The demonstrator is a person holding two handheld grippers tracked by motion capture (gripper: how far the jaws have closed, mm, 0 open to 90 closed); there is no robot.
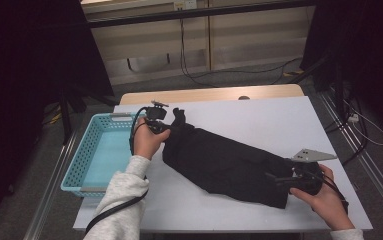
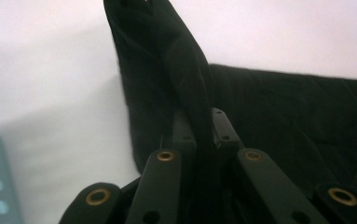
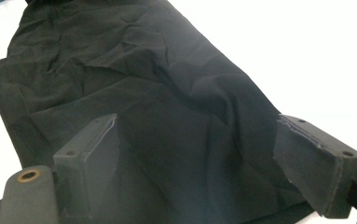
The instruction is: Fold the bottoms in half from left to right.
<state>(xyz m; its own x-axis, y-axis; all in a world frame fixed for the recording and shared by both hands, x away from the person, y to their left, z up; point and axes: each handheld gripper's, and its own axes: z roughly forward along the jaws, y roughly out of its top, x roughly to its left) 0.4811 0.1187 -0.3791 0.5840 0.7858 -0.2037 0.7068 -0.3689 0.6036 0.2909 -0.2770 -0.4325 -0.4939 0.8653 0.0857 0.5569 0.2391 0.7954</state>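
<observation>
A black cloth (image 1: 224, 162) lies folded in a long strip slanting across the white table (image 1: 259, 120). My left gripper (image 1: 171, 125) is at its upper left end, shut on a raised fold of the fabric. In the left gripper view the jaws (image 2: 203, 126) pinch that fold (image 2: 176, 56), which stands up between them. My right gripper (image 1: 274, 179) is at the cloth's lower right end, held by a hand. In the right gripper view it (image 3: 204, 158) stands open, its two grey pads (image 3: 92, 149) wide apart over the cloth (image 3: 134, 70) without pressing it.
A light blue plastic basket (image 1: 104, 155) sits at the table's left edge, close beside my left hand. Bare table top stretches behind the cloth and along the front edge. Cables (image 1: 204, 75) lie on the floor beyond the table.
</observation>
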